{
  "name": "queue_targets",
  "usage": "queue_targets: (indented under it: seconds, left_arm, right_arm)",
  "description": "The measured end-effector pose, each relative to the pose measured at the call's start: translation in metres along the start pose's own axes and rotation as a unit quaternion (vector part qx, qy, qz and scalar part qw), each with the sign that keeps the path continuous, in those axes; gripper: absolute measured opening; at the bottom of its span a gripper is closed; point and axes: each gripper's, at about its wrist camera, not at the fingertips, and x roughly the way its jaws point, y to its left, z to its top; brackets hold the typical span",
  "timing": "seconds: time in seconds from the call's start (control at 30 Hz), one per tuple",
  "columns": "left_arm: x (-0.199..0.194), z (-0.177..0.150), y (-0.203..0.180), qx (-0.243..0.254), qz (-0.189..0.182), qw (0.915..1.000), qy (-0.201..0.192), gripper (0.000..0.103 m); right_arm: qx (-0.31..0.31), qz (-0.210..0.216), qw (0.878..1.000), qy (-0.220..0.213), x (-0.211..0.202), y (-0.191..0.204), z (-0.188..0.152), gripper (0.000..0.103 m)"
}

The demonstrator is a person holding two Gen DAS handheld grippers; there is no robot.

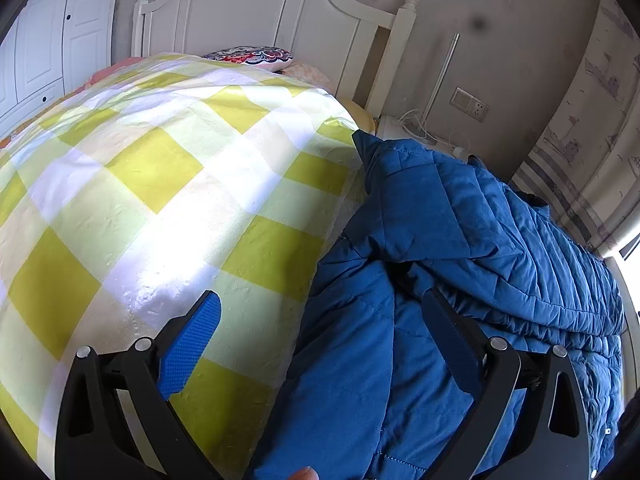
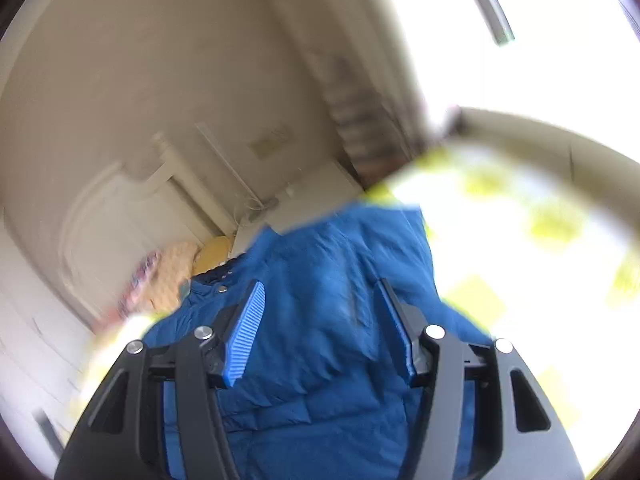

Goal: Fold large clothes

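A blue quilted jacket (image 1: 460,248) lies bunched along the right side of a bed under a yellow-and-white checked cover (image 1: 152,184). My left gripper (image 1: 320,320) is wide open just above it. One of its fingers (image 1: 192,344) is over the cover and the other is over the jacket's folds, with nothing pinched. In the blurred right wrist view the jacket (image 2: 320,264) shows its collar with snaps at the left. My right gripper (image 2: 322,312) hovers over it, open, with no cloth between the pads (image 2: 248,332).
A white headboard (image 1: 256,8) and a patterned pillow (image 1: 252,56) are at the far end. A nightstand with cables (image 1: 404,126) stands beside the bed below a wall socket (image 1: 470,104). Wardrobe doors (image 1: 40,48) are at the left and a curtain (image 1: 580,140) at the right.
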Motion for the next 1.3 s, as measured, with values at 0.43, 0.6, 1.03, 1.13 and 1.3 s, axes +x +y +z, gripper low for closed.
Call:
queue_targets:
  seconds: [0.43, 0.6, 1.03, 1.13, 1.3]
  left_arm:
    - [-0.042, 0.008, -0.034, 0.028, -0.041, 0.9972, -0.056, 0.097]
    - [-0.059, 0.042, -0.125, 0.141, -0.078, 0.9838, -0.08, 0.099]
    - [0.053, 0.017, -0.181, 0.207, -0.041, 0.9751, 0.069, 0.098]
    - [0.033, 0.036, -0.214, 0.231, -0.067, 0.9704, 0.022, 0.098]
    - [0.066, 0.044, -0.269, 0.247, -0.081, 0.9644, 0.049, 0.098]
  right_arm:
    - [-0.137, -0.065, 0.978, 0.14, 0.084, 0.023, -0.033, 0.061]
    - [-0.135, -0.06, 0.979, 0.139, 0.081, 0.02, -0.033, 0.062]
    - [-0.13, -0.038, 0.981, 0.141, 0.084, 0.019, -0.039, 0.069]
    - [-0.132, -0.04, 0.98, 0.141, 0.084, 0.019, -0.039, 0.069]
    - [-0.13, -0.037, 0.981, 0.14, 0.084, 0.018, -0.039, 0.069]
